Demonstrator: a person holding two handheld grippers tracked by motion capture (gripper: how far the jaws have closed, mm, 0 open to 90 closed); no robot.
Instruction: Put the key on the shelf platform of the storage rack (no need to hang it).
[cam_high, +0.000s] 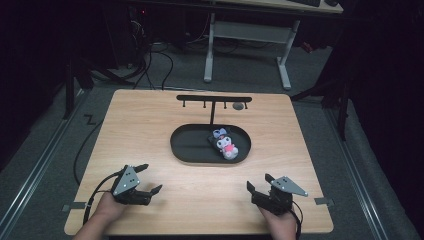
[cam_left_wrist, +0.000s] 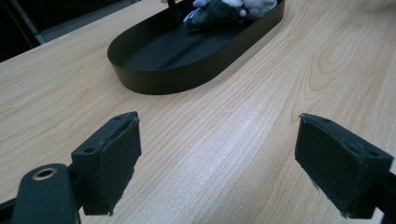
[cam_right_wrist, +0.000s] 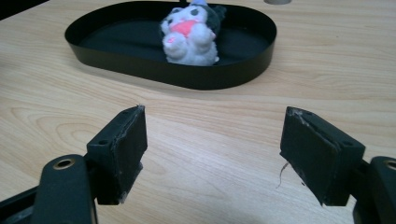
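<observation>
Black oval tray (cam_high: 190, 150) at centre of the high view, long axis running left–right across the wooden table (cam_high: 150, 120). Plush toy (cam_high: 225, 142) lies in the tray's right half, long axis on a diagonal: head with pale bow toward upper left, white-and-pink body toward lower right. Black T-shaped rack (cam_high: 214, 100) stands at the tray's far edge.

Left gripper (cam_high: 148, 179) at lower left, jaws spread wide, nothing between them; bare wood shows in the gap in the left gripper view.

Right gripper (cam_high: 259, 182) at lower right, jaws likewise wide and empty. Both well apart from the tray.
</observation>
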